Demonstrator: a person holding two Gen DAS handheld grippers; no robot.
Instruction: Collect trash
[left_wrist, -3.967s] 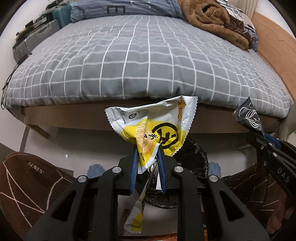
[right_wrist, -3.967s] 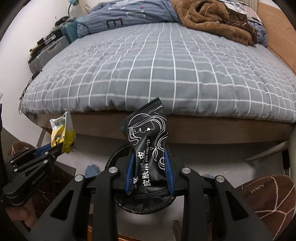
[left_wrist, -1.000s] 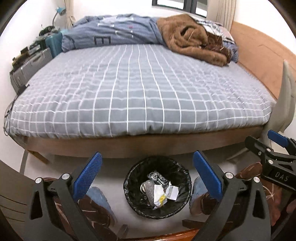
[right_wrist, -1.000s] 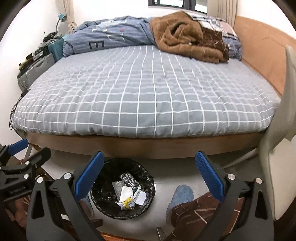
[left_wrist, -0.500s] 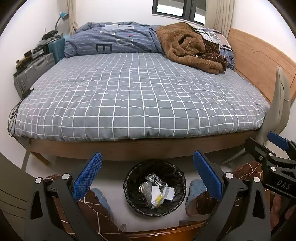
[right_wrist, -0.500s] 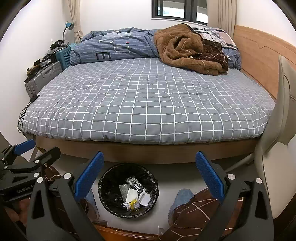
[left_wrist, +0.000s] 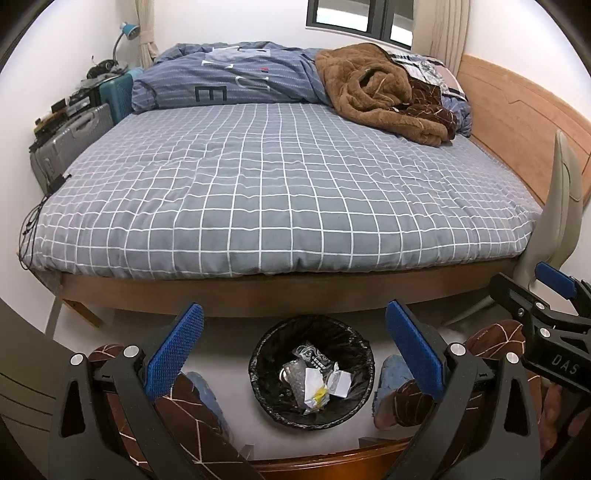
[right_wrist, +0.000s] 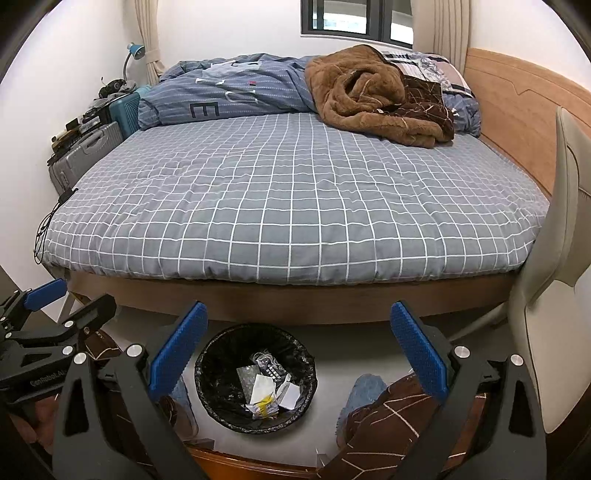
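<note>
A round trash bin with a black liner (left_wrist: 266, 391) (right_wrist: 210, 391) stands on the pale floor in front of the bed. Inside lie several wrappers: a black packet with white line art (left_wrist: 312, 356) (right_wrist: 267, 363), a white-and-yellow snack wrapper (left_wrist: 316, 391) (right_wrist: 263, 400) and clear plastic bits. My left gripper (left_wrist: 294, 345) hangs high above the bin, open, nothing between its blue pads. My right gripper (right_wrist: 298, 341) is likewise open and empty, up and a little right of the bin. Each gripper shows at the edge of the other's view.
A bed with a grey checked cover (left_wrist: 280, 192) fills the middle; a blue duvet (left_wrist: 229, 77) and brown blanket (left_wrist: 373, 88) lie at its far end. Suitcases (left_wrist: 70, 140) line the left wall. A beige chair (right_wrist: 554, 295) stands right. The person's legs and blue slippers (right_wrist: 360, 393) flank the bin.
Four seconds ago each gripper was shut on a wrapper; both wrappers now lie in the bin. Over the last second both open grippers have risen, showing more of the room.
</note>
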